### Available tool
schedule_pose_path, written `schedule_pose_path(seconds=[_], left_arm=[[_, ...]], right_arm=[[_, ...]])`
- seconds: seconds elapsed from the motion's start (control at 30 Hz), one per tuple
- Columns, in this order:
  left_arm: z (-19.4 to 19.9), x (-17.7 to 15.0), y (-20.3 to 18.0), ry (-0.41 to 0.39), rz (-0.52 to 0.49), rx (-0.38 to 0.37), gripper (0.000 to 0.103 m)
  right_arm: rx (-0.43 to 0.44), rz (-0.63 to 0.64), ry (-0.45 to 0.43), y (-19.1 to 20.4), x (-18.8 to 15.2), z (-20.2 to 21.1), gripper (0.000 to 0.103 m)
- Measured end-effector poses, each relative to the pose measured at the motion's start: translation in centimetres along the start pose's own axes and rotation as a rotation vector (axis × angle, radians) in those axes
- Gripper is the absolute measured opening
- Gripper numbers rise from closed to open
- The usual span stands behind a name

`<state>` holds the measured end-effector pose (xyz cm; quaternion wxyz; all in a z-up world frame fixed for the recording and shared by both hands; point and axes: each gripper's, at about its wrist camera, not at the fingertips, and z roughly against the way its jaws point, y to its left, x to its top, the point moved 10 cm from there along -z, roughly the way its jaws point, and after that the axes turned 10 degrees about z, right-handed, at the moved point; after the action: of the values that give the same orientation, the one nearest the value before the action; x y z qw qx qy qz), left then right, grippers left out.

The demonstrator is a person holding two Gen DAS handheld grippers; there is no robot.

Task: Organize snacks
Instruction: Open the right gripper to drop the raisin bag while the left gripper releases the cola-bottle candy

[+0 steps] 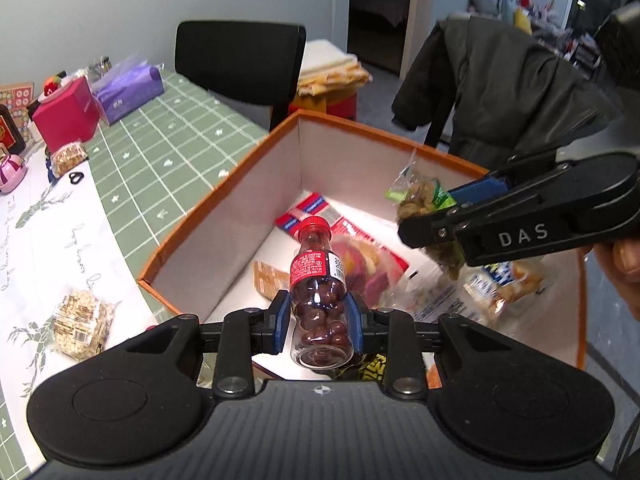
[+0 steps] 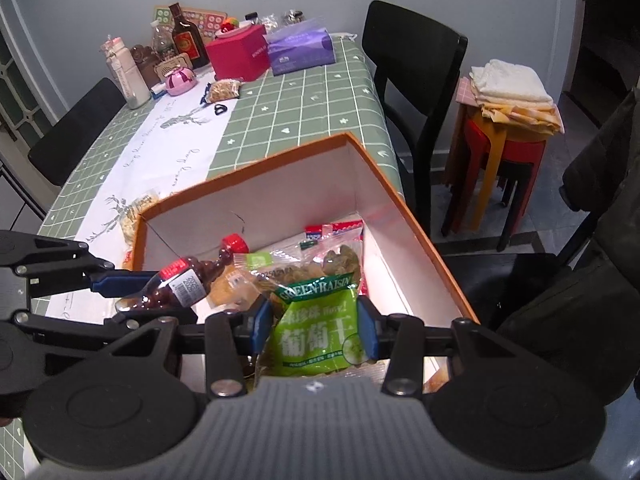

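A: Left wrist view first; what does the left gripper [image 1: 319, 316] hold?

B: It is closed on one small bottle [image 1: 319, 280] with a red cap, full of dark round candies; the two blue pads press its lower sides, and it hangs above the near left part of the orange box [image 1: 224, 196].

A: And the right gripper [image 2: 316, 326]?

B: It grips one green raisin bag [image 2: 316, 328] between its blue pads; the bag is over the near side of the same box; in the left wrist view this gripper comes in from the right, with the bag hanging under its tips.

A: How many snacks lie in the box?

B: Several packets overlap on the bottom; I see a red and blue packet [image 1: 306, 212] at the far side, but I cannot count all of them exactly.

A: What remains on the table [image 2: 280, 112]?

B: Two nut bags; one [image 1: 80, 326] lies near, just left of the box, the other [image 2: 226, 90] is far, near one pink box [image 2: 240, 54] and one purple tissue pack [image 2: 302, 48]; one dark bottle [image 2: 186, 36] stands at the far end; I count three black chairs [image 2: 416, 80] around the table in the right wrist view.
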<state>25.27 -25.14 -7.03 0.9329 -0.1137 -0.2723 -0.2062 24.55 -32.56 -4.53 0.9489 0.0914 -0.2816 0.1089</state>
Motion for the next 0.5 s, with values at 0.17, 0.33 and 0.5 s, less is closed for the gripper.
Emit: schedule_pose_path(seconds=[0.17, 0.33, 0.5], left_arm=[[-1.9, -0.6, 0.7, 0.047, -0.005, 0.051, 0.033], [-2.7, -0.5, 0.9, 0.055, -0.007, 0.068, 0.033], [-4.0, -0.3, 1.0, 0.078, -0.017, 0.1, 0.033]], right_arm=[[-0.019, -0.014, 0.043, -0.8, -0.7, -1.6, 0.043], [-0.029, -0.015, 0.078, -1.0, -1.2, -2.9, 0.043], [-0.035, -0.011, 0.094, -0.9, -1.1, -3.7, 0.043]])
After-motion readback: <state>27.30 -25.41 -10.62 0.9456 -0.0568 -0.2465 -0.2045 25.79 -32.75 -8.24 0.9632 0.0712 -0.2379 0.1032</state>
